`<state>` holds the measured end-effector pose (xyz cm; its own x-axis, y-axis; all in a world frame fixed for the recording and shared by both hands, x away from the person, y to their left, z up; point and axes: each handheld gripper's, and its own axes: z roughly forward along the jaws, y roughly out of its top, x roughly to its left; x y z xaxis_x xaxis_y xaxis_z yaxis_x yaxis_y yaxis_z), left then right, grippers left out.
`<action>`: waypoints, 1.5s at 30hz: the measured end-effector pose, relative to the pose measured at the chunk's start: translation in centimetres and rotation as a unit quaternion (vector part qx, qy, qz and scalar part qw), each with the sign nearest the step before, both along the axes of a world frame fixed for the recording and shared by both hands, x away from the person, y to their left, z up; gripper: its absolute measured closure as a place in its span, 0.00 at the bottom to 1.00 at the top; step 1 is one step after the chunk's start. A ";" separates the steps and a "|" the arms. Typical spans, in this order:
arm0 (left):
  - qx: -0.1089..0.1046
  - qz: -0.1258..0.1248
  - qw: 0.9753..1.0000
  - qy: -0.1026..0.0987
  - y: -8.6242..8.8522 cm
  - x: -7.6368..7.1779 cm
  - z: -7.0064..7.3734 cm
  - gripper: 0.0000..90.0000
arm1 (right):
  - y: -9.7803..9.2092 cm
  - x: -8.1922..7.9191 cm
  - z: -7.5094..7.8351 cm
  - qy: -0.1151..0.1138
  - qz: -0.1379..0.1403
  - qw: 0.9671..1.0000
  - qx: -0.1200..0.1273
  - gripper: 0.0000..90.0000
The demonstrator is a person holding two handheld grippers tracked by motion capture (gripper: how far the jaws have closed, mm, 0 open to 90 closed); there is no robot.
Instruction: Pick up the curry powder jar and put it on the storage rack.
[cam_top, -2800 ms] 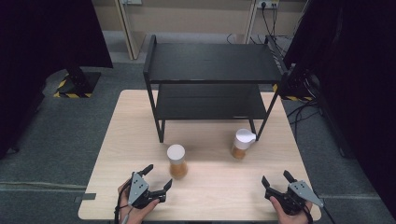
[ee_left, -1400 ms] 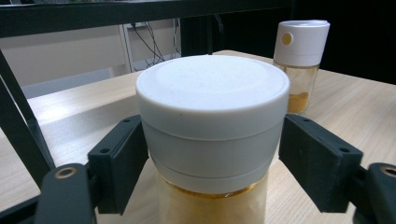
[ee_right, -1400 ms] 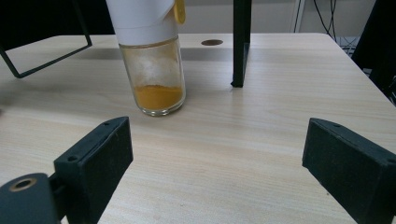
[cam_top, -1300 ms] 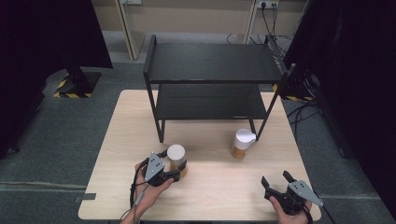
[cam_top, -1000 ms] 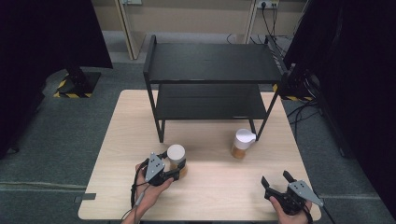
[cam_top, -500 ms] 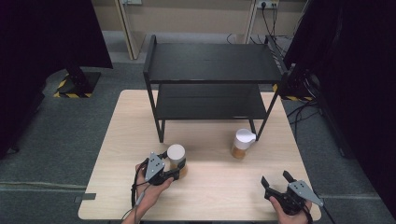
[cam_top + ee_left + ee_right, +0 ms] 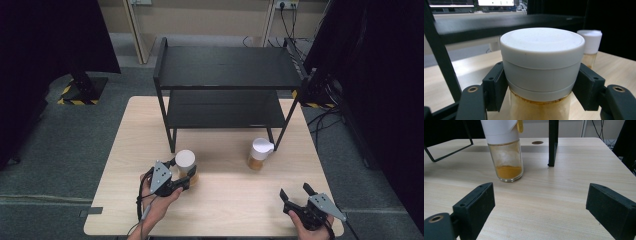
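1 spice jar (image 7: 259, 153) stands beside rack leg (image 7: 281, 131).

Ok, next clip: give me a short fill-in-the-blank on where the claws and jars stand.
1. The left claw grips the white-lidded glass jar by its ____.
2. The right claw stands ____, holding nothing.
3. The second white-capped glass jar holds ____ powder.
4. Both jars stand on the pale wooden ____.

Missing words: lid; open; orange; table

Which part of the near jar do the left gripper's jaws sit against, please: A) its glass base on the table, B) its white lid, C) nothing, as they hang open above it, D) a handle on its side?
B: in the left gripper view, the left gripper has a jaw on each side of the jar's white lid, above the glass.
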<state>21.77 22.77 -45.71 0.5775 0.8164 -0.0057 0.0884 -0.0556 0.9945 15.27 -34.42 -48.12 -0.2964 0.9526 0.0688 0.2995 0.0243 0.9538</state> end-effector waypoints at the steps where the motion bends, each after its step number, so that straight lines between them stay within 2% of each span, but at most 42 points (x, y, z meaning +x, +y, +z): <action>1: 0.001 0.001 1.000 -0.004 0.0 0.0 0.3 0.38 | 0.0 0.0 0.0 0.000 0.000 1.000 0.000 0.09; 13: -0.015 0.019 0.999 -0.038 -0.3 0.1 3.3 0.38 | 0.0 0.0 0.0 0.000 -0.001 1.000 0.001 0.09; 22: -0.026 0.035 0.997 -0.063 -0.6 0.3 5.8 0.38 | 0.0 0.0 0.0 0.001 -0.001 1.000 0.002 0.09; 25: -0.031 0.032 0.997 -0.067 -0.3 0.5 6.3 0.38 | 0.0 0.0 0.0 0.000 -0.001 1.000 0.002 0.09; 34: -0.038 0.044 0.995 -0.082 -0.6 0.7 8.1 0.38 | 0.0 0.0 0.0 0.001 -0.001 1.000 0.002 0.09; 39: -0.049 0.048 0.993 -0.092 -0.9 0.9 8.8 0.38 | 0.0 -0.1 0.0 0.000 -0.002 1.000 0.003 0.09; 45: -0.050 0.054 0.992 -0.104 -1.2 1.1 10.0 0.38 | 0.0 0.0 0.0 0.000 -0.002 1.000 0.003 0.09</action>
